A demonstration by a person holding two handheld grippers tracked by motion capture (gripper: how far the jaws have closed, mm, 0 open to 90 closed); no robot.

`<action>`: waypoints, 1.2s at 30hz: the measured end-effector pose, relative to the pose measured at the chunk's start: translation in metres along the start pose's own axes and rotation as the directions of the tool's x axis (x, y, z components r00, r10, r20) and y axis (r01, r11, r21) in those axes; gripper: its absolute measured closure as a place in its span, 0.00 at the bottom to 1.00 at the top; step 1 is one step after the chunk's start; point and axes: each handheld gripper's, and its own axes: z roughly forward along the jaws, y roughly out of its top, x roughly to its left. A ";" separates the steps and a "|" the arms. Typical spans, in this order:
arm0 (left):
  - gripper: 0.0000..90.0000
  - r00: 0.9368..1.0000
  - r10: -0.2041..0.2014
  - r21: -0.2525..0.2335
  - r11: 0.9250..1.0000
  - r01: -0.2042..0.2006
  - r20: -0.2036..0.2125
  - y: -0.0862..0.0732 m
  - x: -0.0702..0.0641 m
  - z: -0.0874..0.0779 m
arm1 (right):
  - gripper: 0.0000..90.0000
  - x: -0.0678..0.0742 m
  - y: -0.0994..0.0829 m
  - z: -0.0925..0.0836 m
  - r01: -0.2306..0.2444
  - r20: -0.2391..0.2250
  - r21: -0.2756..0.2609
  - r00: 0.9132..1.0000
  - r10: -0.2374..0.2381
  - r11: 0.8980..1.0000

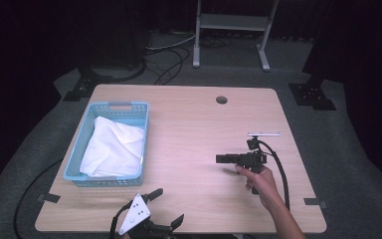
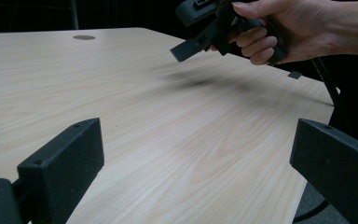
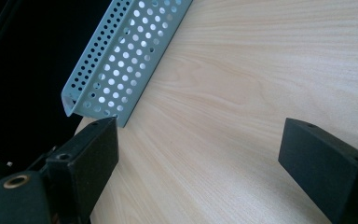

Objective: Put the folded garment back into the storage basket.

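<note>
The left black two-jaw gripper sits at the near edge of the light wooden desk, partly cut off by the frame, jaws spread wide and empty. The right black gripper, held in a hand above the desk's right half, points left; its own view shows its jaws wide apart over bare wood. A pale blue perforated plastic basket along the left edge holds a crumpled white cloth.

A dark-curtained lab: lone wooden table, floor cables, a metal stand behind.
</note>
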 end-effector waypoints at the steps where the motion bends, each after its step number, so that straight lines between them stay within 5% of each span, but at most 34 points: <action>1: 0.03 1.000 0.000 0.000 1.000 0.000 0.000 0.000 0.000 0.000 | 0.13 0.000 0.000 0.000 -0.001 -0.003 -0.002 1.000 0.001 1.000; 27: 0.03 1.000 -0.003 0.000 1.000 0.003 0.000 0.000 -0.001 0.001 | 0.13 -0.012 -0.020 -0.019 0.010 0.013 -0.050 1.000 -0.009 0.999; 36: 0.03 1.000 -0.007 -0.003 1.000 0.007 -0.001 0.000 -0.001 0.000 | 0.13 -0.010 -0.025 -0.020 0.068 0.057 -0.041 0.996 -0.065 0.997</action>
